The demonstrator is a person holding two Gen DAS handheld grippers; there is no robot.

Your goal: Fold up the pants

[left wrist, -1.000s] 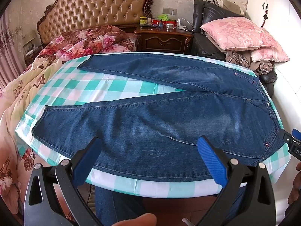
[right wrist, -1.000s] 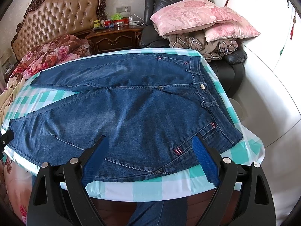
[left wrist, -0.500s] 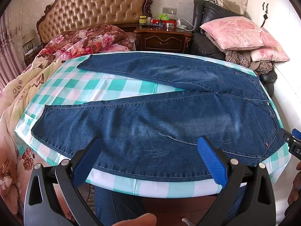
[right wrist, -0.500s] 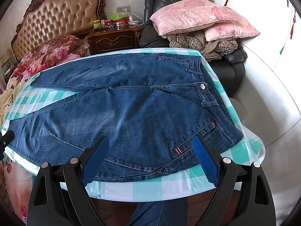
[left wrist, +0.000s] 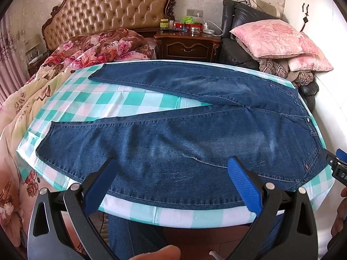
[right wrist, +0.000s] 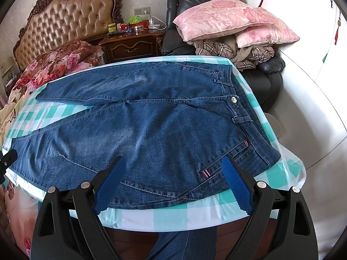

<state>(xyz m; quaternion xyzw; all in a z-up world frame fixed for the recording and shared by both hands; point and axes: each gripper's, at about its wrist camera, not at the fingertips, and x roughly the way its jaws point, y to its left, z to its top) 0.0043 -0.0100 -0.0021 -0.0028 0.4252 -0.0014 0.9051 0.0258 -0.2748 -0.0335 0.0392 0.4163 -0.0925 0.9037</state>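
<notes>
Two claws are mine, one in each hand, and both are wide apart with nothing in them. My left claw [left wrist: 171,182] hangs over the near edge of the desk [left wrist: 173,216], above the lower pant leg. My right claw [right wrist: 173,179] hangs above the hip part, near a small striped tag [right wrist: 205,173]. The blue pants [left wrist: 195,138] lie flat and spread out on the green and white checked cloth [left wrist: 121,101] that covers the desk. The two legs point to my left and the waist with its silver button [right wrist: 233,99] is on my right. Behind the desk are a bed [left wrist: 71,58], a dark nightstand [left wrist: 188,45] and pink pillows [left wrist: 275,39].
</notes>
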